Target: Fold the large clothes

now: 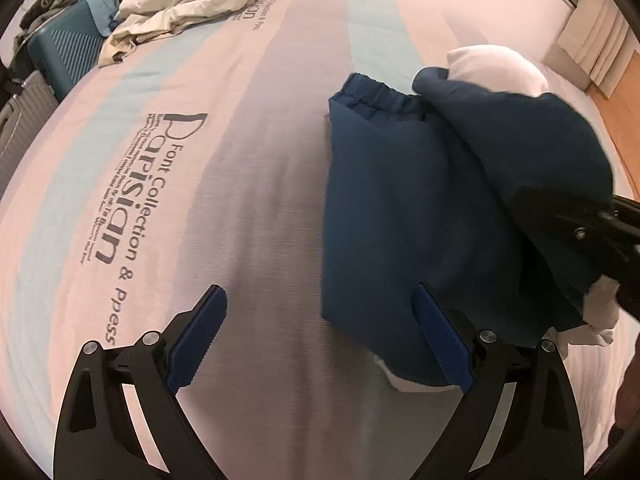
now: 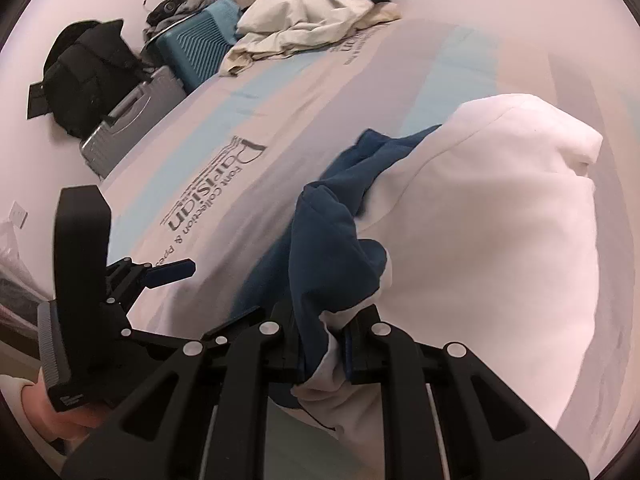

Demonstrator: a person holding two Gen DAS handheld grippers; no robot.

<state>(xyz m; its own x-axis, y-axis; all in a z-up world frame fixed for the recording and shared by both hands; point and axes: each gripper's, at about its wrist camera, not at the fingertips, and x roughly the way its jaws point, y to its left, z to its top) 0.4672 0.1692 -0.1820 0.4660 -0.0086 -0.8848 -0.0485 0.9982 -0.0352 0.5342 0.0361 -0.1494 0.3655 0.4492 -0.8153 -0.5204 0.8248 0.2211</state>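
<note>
Far left, beside the bed: a teal suitcase point(image 2: 196, 46), a grey hard case point(image 2: 128, 116) and a black bag point(image 2: 86, 76) stand together.
Far end of bed: a heap of cream clothes point(image 1: 192, 4) lies crumpled near the suitcase.
Bed cover point(image 1: 248, 184): striped pink and pale blue, with grey lettering printed on it.
Left gripper point(image 1: 318, 336): jaws spread wide, nothing between them; the right-hand pad sits at the near edge of the garment, contact unclear.
Navy garment point(image 1: 400, 208): lies on the cover right of centre, one part flat with an elastic cuff, the rest lifted; its white lining shows.
Right gripper point(image 2: 322, 350): jaws nearly closed, pinching a bunched fold of the navy garment and its lining.
Motion blur: the lifted cloth is smeared, so its folds may be misread.
</note>
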